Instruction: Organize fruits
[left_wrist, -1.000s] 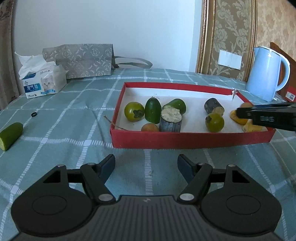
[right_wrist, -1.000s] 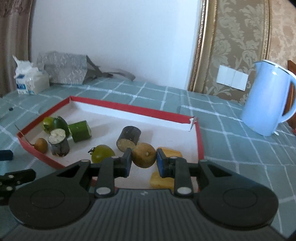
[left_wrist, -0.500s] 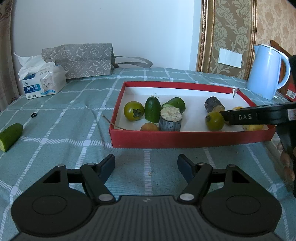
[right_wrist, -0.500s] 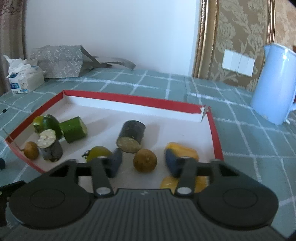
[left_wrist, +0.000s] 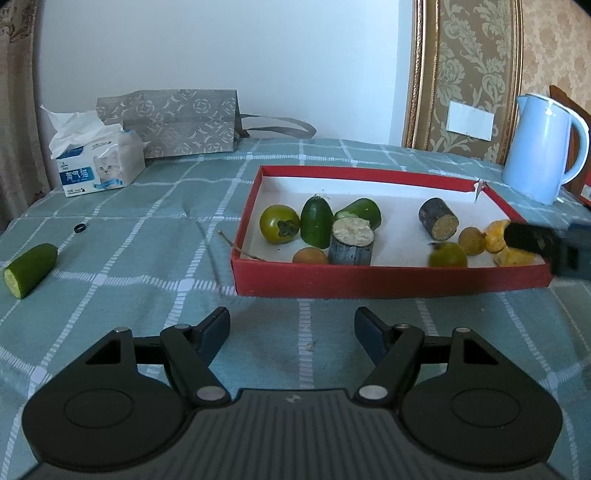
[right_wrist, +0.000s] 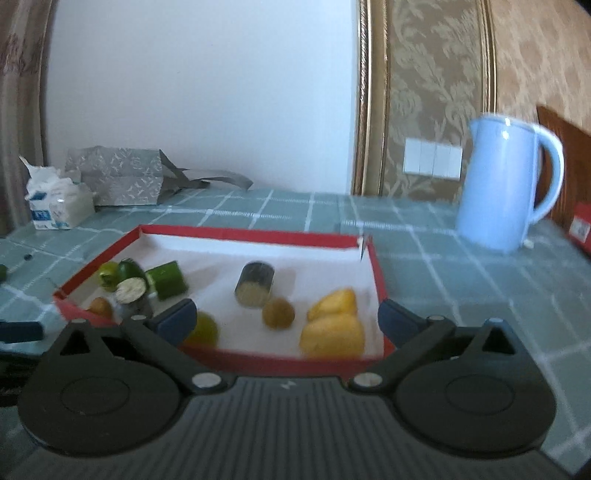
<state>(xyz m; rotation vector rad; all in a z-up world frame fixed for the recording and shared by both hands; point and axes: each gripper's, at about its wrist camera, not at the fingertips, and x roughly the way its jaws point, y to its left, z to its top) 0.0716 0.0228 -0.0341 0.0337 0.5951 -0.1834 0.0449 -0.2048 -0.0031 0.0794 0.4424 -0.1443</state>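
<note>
Opening wide, the right gripper (right_wrist: 286, 319) has let go of the small brown fruit (right_wrist: 278, 313), which it pinched a second ago; the fruit now sits loose inside the red tray (right_wrist: 236, 233), between the dark cut stub (right_wrist: 254, 283) and the yellow pieces (right_wrist: 332, 325). Drop looks done. Nothing is between its jaws, and they touch nothing. One cucumber piece (left_wrist: 30, 268) lies on the cloth well left of the tray, likely next. Left gripper (left_wrist: 291, 328) hangs just short of the tray's near wall, partly spread, empty.
</note>
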